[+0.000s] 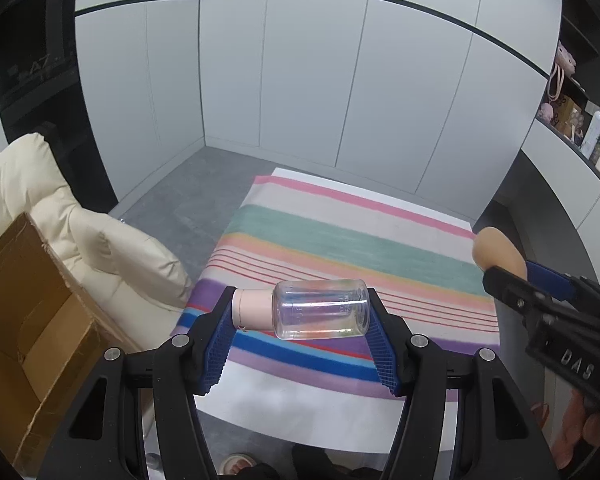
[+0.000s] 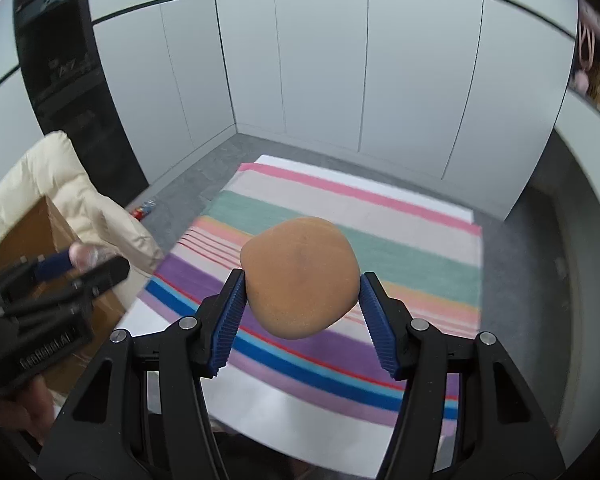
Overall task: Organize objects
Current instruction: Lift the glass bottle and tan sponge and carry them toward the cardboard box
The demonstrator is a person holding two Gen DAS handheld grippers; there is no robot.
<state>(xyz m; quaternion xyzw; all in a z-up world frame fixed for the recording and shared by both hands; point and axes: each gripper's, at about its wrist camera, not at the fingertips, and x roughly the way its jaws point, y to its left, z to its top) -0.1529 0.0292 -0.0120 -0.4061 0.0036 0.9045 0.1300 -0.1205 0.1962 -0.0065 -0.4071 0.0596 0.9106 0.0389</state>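
Note:
My left gripper (image 1: 302, 312) is shut on a clear bottle (image 1: 320, 309) with a pale pink cap, held sideways above the striped cloth (image 1: 340, 240). My right gripper (image 2: 300, 288) is shut on a tan rounded sponge (image 2: 300, 276), held in the air over the same cloth (image 2: 380, 248). The right gripper also shows at the right of the left wrist view (image 1: 512, 276) with the sponge (image 1: 498, 250) at its tip. The left gripper shows at the left of the right wrist view (image 2: 95, 266), blurred, with the bottle (image 2: 85, 256) in it.
An open cardboard box (image 1: 31, 320) stands at the left beside a cream padded cushion (image 1: 99, 240). White cabinet panels (image 1: 300, 80) close off the back. Shelves with small items (image 1: 576, 120) are at the right. A small red item (image 2: 143, 210) lies on the grey floor.

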